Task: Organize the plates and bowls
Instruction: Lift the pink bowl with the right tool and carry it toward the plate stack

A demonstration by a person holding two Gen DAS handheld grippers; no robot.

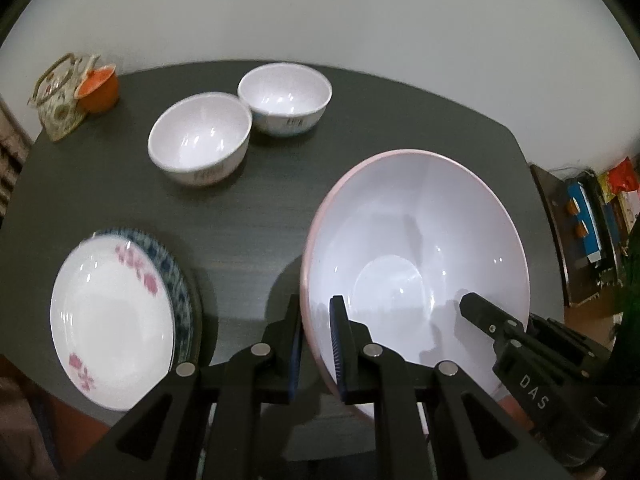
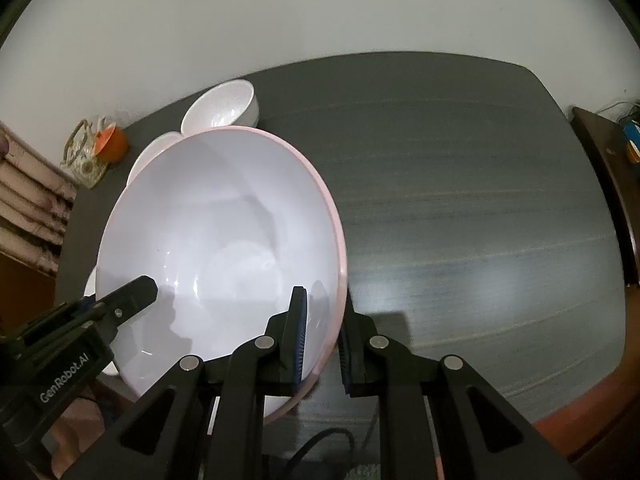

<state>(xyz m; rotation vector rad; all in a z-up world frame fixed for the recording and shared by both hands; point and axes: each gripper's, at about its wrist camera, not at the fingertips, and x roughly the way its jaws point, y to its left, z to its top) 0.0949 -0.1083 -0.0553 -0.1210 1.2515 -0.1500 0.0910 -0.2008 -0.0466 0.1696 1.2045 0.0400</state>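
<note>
A large pink bowl (image 1: 420,240) with a white inside is held by both grippers over the dark table (image 1: 260,208). My left gripper (image 1: 318,344) is shut on its left rim, one finger inside and one outside. My right gripper (image 2: 322,340) is shut on the bowl's (image 2: 216,240) right rim the same way. Two small white bowls (image 1: 200,142) (image 1: 285,96) stand side by side at the back. A white plate with pink flowers (image 1: 112,320) lies on a blue-patterned plate (image 1: 176,276) at the front left.
A patterned teapot (image 1: 60,100) and an orange cup (image 1: 98,88) stand at the table's far left corner. A dark shelf with coloured items (image 1: 588,220) is to the right. The table's right half (image 2: 480,220) is bare dark wood.
</note>
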